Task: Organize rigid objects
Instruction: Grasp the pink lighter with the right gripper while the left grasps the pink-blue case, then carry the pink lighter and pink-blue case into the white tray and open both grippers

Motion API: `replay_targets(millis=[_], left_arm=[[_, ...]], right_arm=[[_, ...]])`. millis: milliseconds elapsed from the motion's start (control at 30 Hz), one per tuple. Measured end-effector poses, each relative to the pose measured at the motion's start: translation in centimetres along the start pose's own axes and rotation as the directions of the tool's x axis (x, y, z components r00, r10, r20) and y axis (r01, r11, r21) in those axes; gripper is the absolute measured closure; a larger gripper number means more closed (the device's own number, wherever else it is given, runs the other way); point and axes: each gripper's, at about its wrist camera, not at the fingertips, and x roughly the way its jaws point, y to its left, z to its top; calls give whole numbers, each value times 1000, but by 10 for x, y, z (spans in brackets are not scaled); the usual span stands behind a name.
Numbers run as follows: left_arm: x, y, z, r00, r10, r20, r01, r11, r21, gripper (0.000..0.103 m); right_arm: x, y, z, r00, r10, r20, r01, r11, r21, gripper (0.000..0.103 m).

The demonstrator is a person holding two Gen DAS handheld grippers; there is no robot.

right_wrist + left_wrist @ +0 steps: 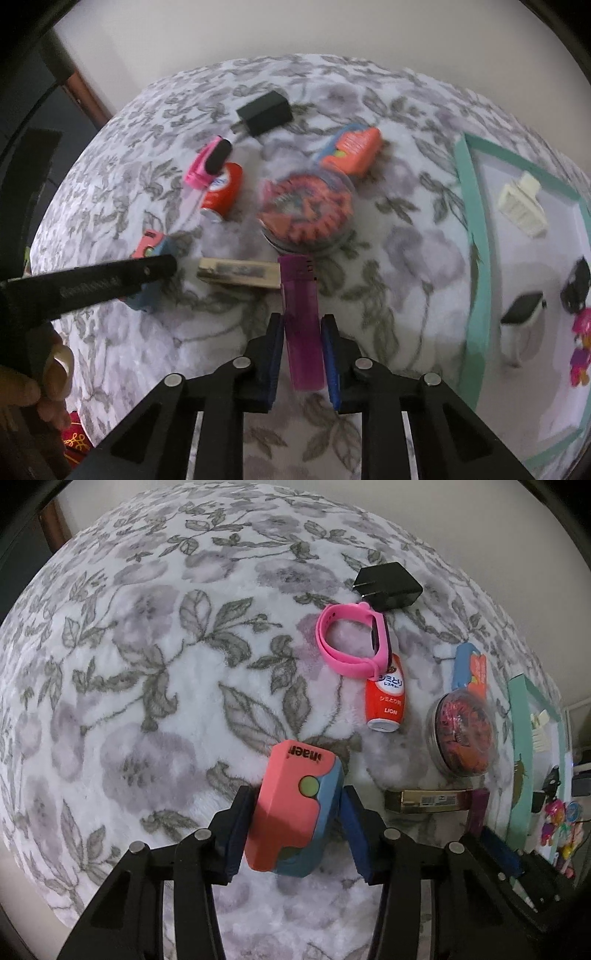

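- You're in a home, likely a bedroom: everything sits on a plush floral blanket point(155, 686), grey leaves on white, soft like a bed.
- Household clutter on the blanket: pink wristband point(351, 642), black plug charger point(388, 585) just behind it, Japanese stain-remover bottle point(384, 698) touching its near side.
- Right of the blanket's clutter, a teal-rimmed tray point(476, 236) with small trinkets.
- Plain pale wall point(258, 29) behind the blanket, wooden trim point(88, 96) at its left.

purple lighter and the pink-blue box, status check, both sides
Left gripper fingers closed on pink-blue box. Right gripper fingers clamped on purple lighter. Gold box touches lighter's far end; tray to the right.
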Motion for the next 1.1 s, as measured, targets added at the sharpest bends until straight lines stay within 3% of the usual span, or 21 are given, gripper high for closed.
replay_targets(millis=[467,867,1100], left_arm=[[-3,2,-13,1000,3,-6,-3,1000,10,53],[7,-32,-22,990,135,43,-139,984,112,53],[-2,-17,-23,996,77,36,-79,996,40,56]], right_arm=[[5,-15,-20,995,-84,-45,85,996,13,82],[14,9,-27,980,-199,-28,196,978,-72,82],[6,0,-27,987,-159,-25,158,987,-30,82]])
